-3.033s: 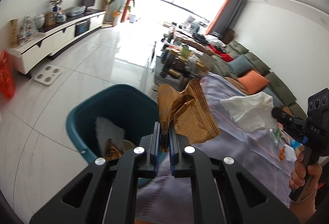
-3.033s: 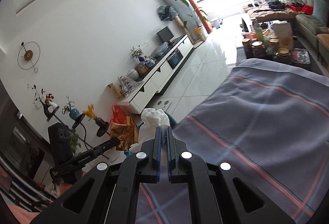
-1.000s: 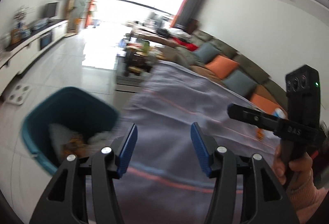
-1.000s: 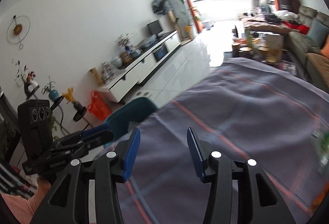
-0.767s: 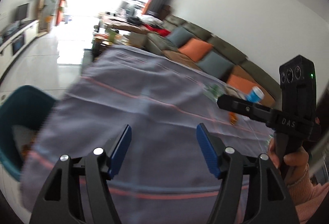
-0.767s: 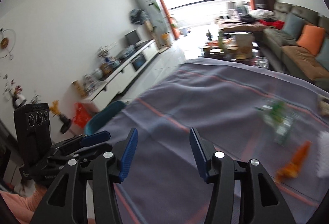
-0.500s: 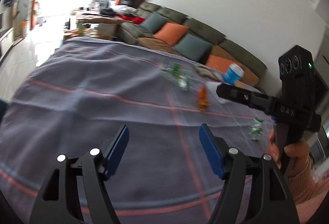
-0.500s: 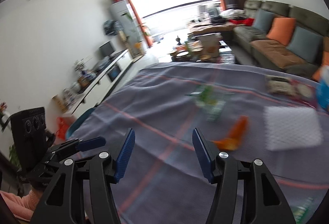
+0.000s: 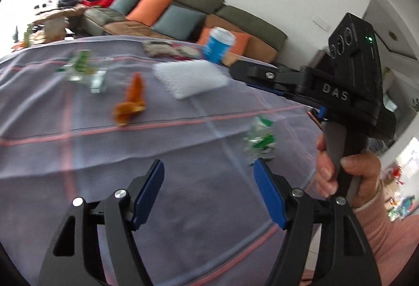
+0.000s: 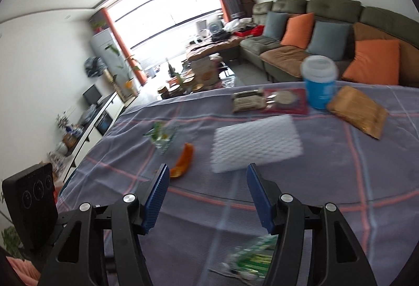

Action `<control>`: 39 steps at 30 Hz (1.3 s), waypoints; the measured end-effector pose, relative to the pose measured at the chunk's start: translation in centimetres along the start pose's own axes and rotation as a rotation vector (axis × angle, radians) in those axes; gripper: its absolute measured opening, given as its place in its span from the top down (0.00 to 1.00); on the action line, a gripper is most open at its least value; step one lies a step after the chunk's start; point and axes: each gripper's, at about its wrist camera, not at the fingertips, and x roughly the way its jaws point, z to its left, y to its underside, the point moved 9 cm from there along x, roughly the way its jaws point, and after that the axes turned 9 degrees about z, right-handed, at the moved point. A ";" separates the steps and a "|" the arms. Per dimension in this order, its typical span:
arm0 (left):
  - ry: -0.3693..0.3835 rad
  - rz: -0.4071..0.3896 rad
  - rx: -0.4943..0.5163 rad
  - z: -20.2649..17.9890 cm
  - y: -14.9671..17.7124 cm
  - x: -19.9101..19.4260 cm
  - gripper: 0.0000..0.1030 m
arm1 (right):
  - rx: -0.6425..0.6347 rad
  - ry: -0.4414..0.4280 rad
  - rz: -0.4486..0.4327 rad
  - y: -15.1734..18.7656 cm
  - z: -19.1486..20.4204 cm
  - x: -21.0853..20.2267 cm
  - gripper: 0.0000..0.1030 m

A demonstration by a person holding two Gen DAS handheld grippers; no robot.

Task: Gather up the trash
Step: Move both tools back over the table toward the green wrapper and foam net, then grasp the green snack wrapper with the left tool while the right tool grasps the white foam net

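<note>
In the left wrist view the left gripper (image 9: 208, 173) sits low in the frame with its jaws spread wide and nothing between them, above the grey plaid tablecloth (image 9: 78, 155). Just beyond its right finger lies a crumpled green-and-white wrapper (image 9: 260, 138); it looks light, thin and crinkly, so pinching a raised fold should hold better than a flat edge. Left of centre is an orange peel (image 9: 131, 100), probably soft and limp, best nipped across its curled end. Upper centre holds a white foam sheet (image 9: 189, 79), probably featherweight and springy, best taken by an edge. The right gripper (image 9: 309, 81) crosses the right side in the person's hand; its jaw state cannot be read from here. In the right wrist view the right gripper (image 10: 205, 176) is equally wide open and empty, the foam sheet (image 10: 255, 145) just ahead at centre, the peel (image 10: 183, 161) by its left finger, a blue cup (image 10: 319, 81) and a gold snack bag (image 10: 357, 111) at upper right.
</note>
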 end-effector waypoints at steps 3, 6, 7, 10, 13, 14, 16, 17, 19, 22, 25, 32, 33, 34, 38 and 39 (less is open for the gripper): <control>0.044 0.032 0.022 -1.8 -0.5 1.8 0.31 | 0.022 0.007 -0.010 -0.1 -1.4 -0.5 0.41; 0.058 0.060 0.053 -3.4 -0.9 3.5 0.31 | 0.038 0.014 -0.019 0.0 -2.5 -0.9 0.41; 0.058 0.067 0.060 -3.7 -1.0 3.9 0.31 | 0.046 0.015 -0.021 0.0 -2.9 -0.9 0.41; 0.058 0.091 0.079 -4.8 -1.2 4.9 0.32 | 0.066 0.013 -0.025 0.2 -3.9 -1.2 0.40; 0.051 0.106 0.090 -5.4 -1.5 5.8 0.34 | 0.085 0.009 -0.027 0.4 -4.7 -1.2 0.40; 0.047 0.113 0.092 -5.5 -1.6 6.1 0.35 | 0.089 0.007 -0.027 0.4 -4.9 -1.2 0.40; 0.029 0.131 0.093 -5.6 -1.6 6.6 0.39 | 0.099 0.001 -0.026 0.4 -5.3 -1.1 0.40; 0.022 0.143 0.105 -5.7 -1.5 6.9 0.43 | 0.102 -0.002 -0.025 0.4 -5.5 -1.0 0.40; 0.021 0.155 0.109 -5.8 -1.4 7.3 0.48 | 0.108 -0.004 -0.025 0.3 -5.8 -0.8 0.40; 0.020 0.157 0.117 -5.9 -1.4 7.5 0.59 | 0.115 -0.013 -0.020 0.1 -6.2 -0.4 0.40; 0.021 0.157 0.109 -5.7 -1.3 7.4 0.62 | 0.113 -0.016 -0.014 -0.1 -6.2 0.0 0.40; -0.009 0.111 0.096 -4.4 -1.3 5.6 0.62 | 0.102 -0.002 0.004 -1.1 -6.5 1.3 0.40; -0.009 0.106 0.086 -4.0 -1.2 5.1 0.62 | 0.103 0.002 0.009 -1.3 -6.6 1.6 0.40; -0.012 0.097 0.079 -3.7 -1.2 4.6 0.62 | 0.102 0.002 0.013 -1.5 -6.7 1.8 0.40; -0.035 0.051 0.050 -2.0 -1.3 2.4 0.62 | 0.107 0.023 0.042 -2.1 -7.3 3.2 0.36; -0.039 0.044 0.041 -1.7 -1.2 1.9 0.62 | 0.110 0.027 0.057 -2.2 -7.5 3.7 0.35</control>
